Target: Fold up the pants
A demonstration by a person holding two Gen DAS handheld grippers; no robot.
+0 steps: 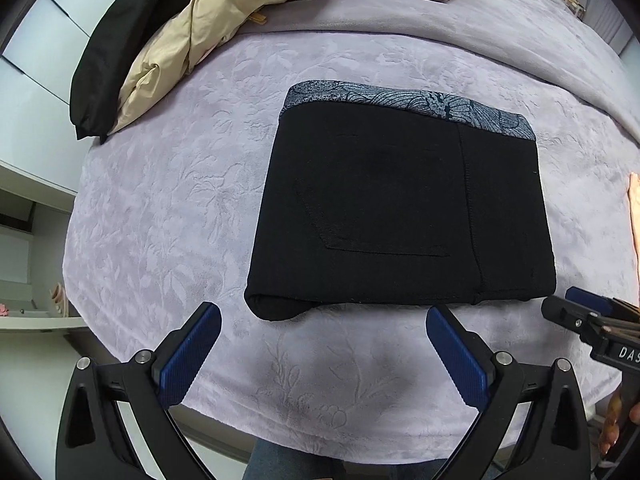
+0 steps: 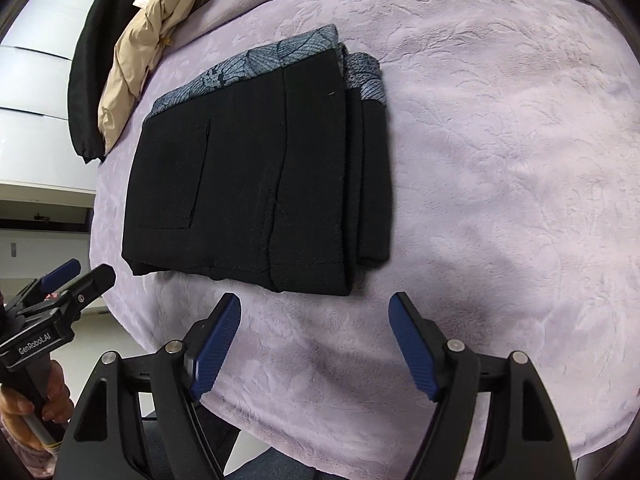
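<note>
Left wrist view shows my left gripper (image 1: 322,328) jaws spread, empty, just short of the pants (image 1: 400,212), folded compactly on the bed (image 1: 160,208); right gripper (image 2: 314,320) likewise spread, clear, folding apparently finished.

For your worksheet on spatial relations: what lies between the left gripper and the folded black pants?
Only bare lilac blanket. In the left wrist view, the open left gripper sits just short of the folded black pants, with nothing between them.

A home bedroom: a bed's lilac plush blanket (image 1: 168,216), heaped clothes (image 1: 168,48), pale wardrobe doors (image 1: 40,40).
</note>
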